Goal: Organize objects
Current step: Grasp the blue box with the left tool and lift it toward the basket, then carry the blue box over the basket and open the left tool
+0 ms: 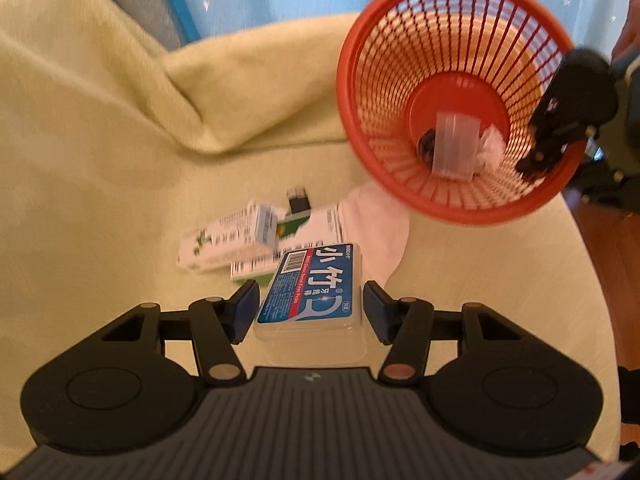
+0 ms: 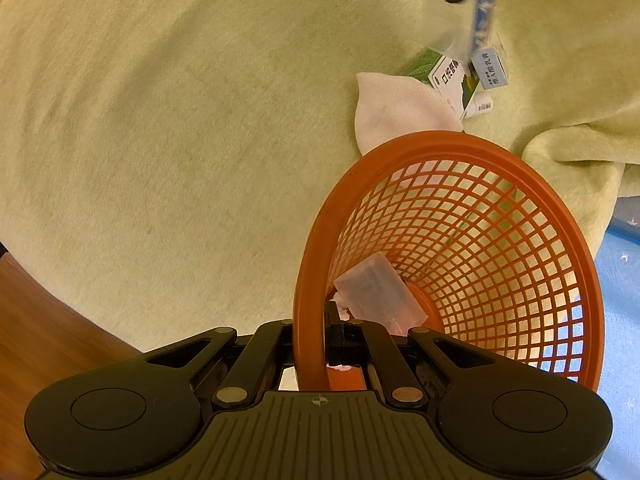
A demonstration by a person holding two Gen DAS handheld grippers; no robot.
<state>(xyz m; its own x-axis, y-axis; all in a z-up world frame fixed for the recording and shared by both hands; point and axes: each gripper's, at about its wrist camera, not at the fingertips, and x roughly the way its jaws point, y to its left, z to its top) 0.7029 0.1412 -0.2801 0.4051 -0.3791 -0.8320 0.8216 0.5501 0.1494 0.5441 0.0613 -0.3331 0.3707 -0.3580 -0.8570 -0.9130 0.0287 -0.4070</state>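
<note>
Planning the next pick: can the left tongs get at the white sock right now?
Probably not directly. The left tongs already straddle the blue-labelled floss box, and the sock lies beyond it, partly under the tilted orange basket that the right tongs grip.

Glossy orange plastic mesh basket [image 1: 404, 60], fuzzy matt yellow-green cloth [image 1: 100, 140]

Warm soft light, motion blur, fisheye
</note>
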